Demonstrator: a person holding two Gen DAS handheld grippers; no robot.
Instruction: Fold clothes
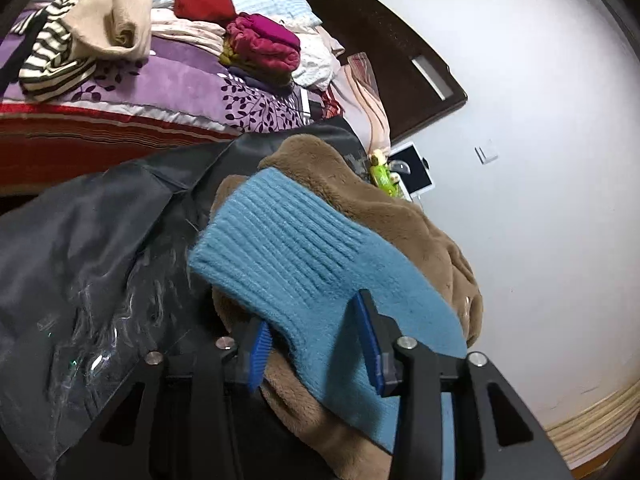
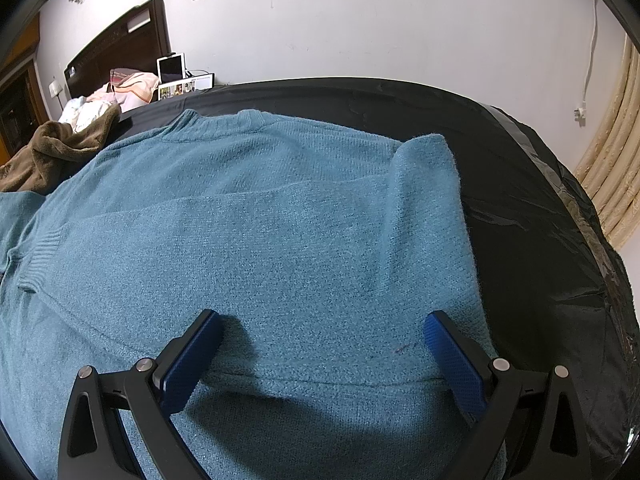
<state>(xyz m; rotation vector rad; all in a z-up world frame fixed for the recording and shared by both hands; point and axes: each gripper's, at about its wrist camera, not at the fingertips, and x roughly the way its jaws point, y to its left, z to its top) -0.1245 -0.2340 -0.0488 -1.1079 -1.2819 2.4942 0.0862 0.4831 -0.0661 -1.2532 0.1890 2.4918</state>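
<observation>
The left gripper had its fingers pinching the blue sweater's ribbed cuff, while the right gripper's fingers stood spread above the blue sweater.

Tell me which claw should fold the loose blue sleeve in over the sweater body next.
Left. The left claw already has the sleeve between its pads, cuff draped over the brown fleece. The right claw hovers open over the sweater body, gripping nothing.

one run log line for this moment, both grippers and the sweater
left gripper: on blue sweater cuff | right gripper: open above sweater body | sweater: flat on black cover
</observation>
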